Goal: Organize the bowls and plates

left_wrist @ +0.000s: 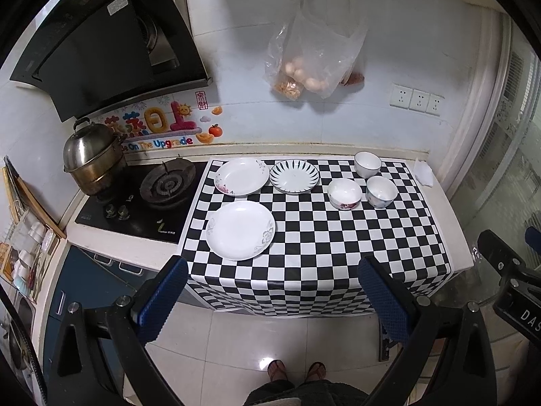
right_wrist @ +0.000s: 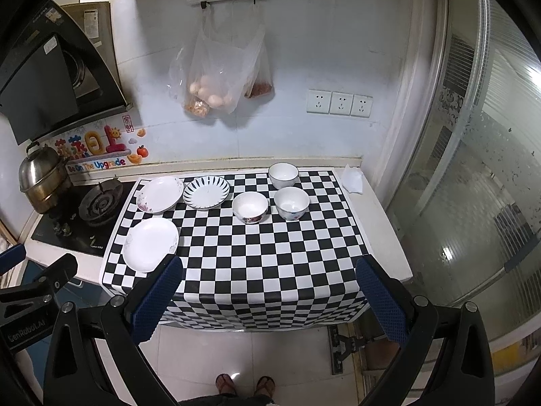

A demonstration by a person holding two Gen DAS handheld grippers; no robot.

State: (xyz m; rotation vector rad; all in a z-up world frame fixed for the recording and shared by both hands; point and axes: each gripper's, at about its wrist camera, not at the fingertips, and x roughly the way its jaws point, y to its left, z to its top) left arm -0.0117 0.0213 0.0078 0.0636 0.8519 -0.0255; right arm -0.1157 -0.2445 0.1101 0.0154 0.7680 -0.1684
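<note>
1. Both grippers, left gripper (left_wrist: 272, 291) and right gripper (right_wrist: 268, 291), are hanging wide open over the floor, gripping nothing.
2. Three plates are sitting left on the checkered cloth (left_wrist: 321, 237); the near white plate (left_wrist: 240, 230) is lying ahead-left, closest to the left one.
3. Three bowls (right_wrist: 250, 207) are clustering back-right: glossy, round, probably slippery ceramic.

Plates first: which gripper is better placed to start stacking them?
Left, probably. Both grippers hang open, back from the counter, but the left gripper sits toward the stove side, where the near white plate lies. The right gripper faces the bowls' side.
</note>
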